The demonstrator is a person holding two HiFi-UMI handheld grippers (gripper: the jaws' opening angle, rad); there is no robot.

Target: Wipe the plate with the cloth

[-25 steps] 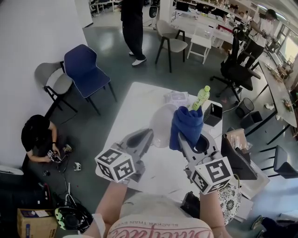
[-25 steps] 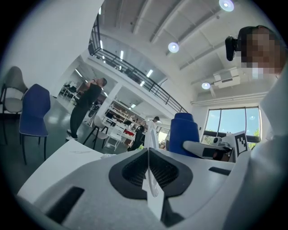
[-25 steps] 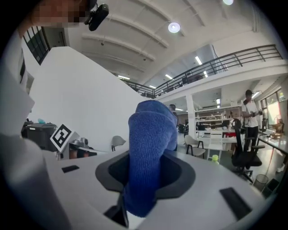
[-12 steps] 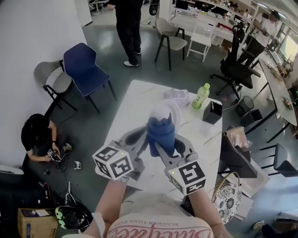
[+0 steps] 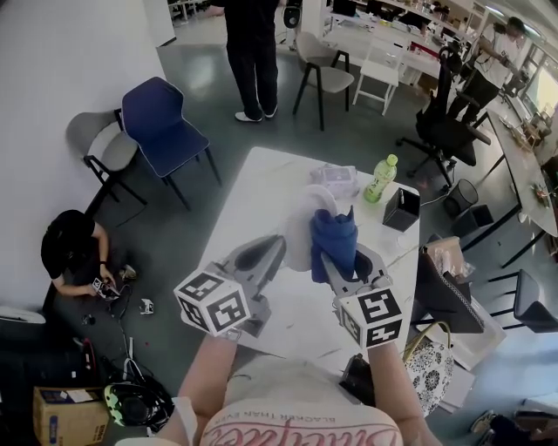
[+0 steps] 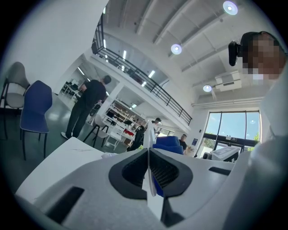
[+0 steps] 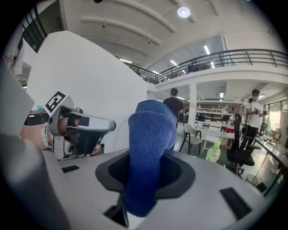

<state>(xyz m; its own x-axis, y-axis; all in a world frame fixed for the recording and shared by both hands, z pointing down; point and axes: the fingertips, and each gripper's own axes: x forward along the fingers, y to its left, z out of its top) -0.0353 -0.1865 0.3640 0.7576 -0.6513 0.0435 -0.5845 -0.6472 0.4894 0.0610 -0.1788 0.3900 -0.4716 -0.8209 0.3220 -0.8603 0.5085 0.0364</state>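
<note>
plate (image 5: 301, 228) clamped by L grip (image 5: 279, 246) | cloth (image 5: 335, 239) clamped by R grip (image 5: 336, 261), beside plate | bottle (image 5: 381, 179), blk box (image 5: 401, 210) seen behind

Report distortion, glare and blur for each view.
Head view: evenly lit, sharp, lines bowed at the edges. Left gripper view: fisheye with black corners, window bright. Right gripper view: same fisheye; cloth crisp, ceiling lamp glares.

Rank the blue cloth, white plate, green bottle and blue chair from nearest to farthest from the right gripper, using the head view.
1. blue cloth, clamped in the jaws of the right gripper.
2. white plate, just left of the cloth.
3. green bottle, upright at the far right of the table.
4. blue chair, on the floor beyond the table's far left.
</note>
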